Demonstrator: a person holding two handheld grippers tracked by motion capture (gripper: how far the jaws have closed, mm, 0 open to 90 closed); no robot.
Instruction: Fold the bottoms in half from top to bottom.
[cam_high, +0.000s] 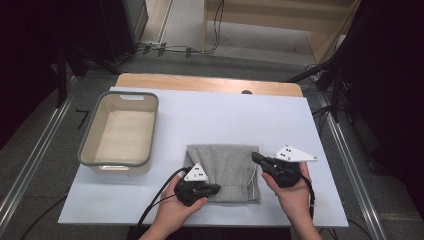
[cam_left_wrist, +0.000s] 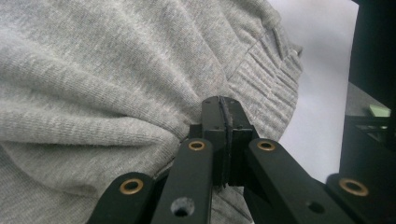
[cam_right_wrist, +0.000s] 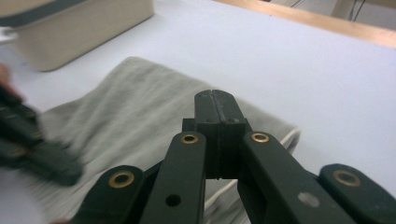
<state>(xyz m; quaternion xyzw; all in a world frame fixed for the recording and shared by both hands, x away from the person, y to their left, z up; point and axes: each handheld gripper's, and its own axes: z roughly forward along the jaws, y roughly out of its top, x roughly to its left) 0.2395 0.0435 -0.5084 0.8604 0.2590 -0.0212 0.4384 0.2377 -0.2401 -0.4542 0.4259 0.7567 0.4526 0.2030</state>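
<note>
- A folded grey garment (cam_high: 223, 171) is seen lying flat on the white surface (cam_high: 210, 117), between the two pairs of tongs.
- Left tongs (cam_high: 214, 189): pressed together at the garment's near left corner. In the left gripper view the jaws meet tip to tip with knit fabric bunched against them (cam_left_wrist: 116, 93); whether a pinch of cloth is caught between the tips cannot be told.
- Right tongs (cam_high: 256, 158): closed, with nothing between them, hanging just above the garment's right edge; in the right gripper view the cloth (cam_right_wrist: 126, 107) lies under and beyond the tips.
- Progress, as judged: the garment is already folded into a compact rectangle; the ribbed band and cord sit at the edge nearest the left tongs. Placement is not yet done.
- Remaining, as judged: possibly one more fold, then transfer into the beige bin (cam_high: 120, 132), which stands well to the left of the left tongs.
- Orientation: the long axis is taken to run from the near edge away from the person, only slightly longer than the width; the ribbed end points toward the person.
</note>
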